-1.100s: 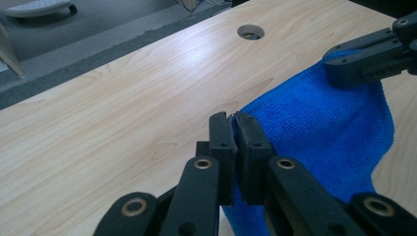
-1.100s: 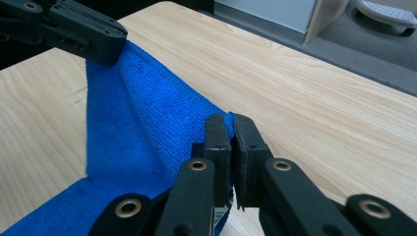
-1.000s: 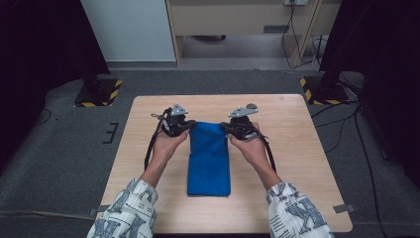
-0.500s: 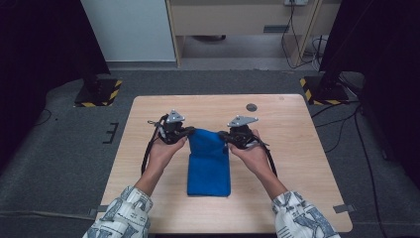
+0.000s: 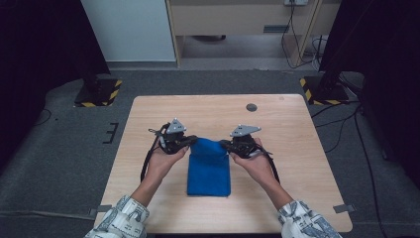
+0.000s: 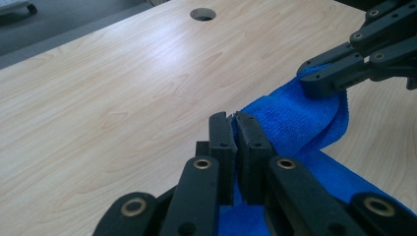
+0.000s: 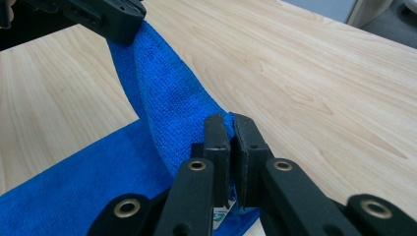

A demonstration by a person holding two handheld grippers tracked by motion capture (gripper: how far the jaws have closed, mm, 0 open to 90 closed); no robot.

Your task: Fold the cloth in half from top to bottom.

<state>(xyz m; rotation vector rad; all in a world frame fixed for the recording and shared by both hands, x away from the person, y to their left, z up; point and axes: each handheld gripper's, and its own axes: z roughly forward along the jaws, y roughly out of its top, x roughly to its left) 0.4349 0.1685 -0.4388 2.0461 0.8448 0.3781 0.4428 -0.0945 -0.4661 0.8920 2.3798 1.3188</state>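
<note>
- Since the earlier frames both grippers have come toward the bottom of the high view, dragging the far edge of the blue cloth (image 5: 209, 167) back over itself; the fold line now sits lower in frame.
- Left gripper (image 5: 190, 142): fingers together, clamped on the cloth's upper-left corner.
- Right gripper (image 5: 224, 144): fingers together, clamped on the upper-right corner.
- The cloth lies centre of the worktop (image 5: 292, 148), its near end flat, its far end lifted and bowed between the two grippers.
- In the left gripper view the pinched edge curls up as a loop toward the other gripper's fingers at upper right.
- Free room: bare wood all round the cloth; the worktop's edges are well apart from it.
- Round cable hole (image 5: 251, 107) in the upper right of the worktop, well clear.
- Cloth: fuzzy microfibre with a stitched hem; worktop: light wood grain, rounded corners.
- Small white tag peeks out under the fingers in the right gripper view, its print too small to read.
</note>
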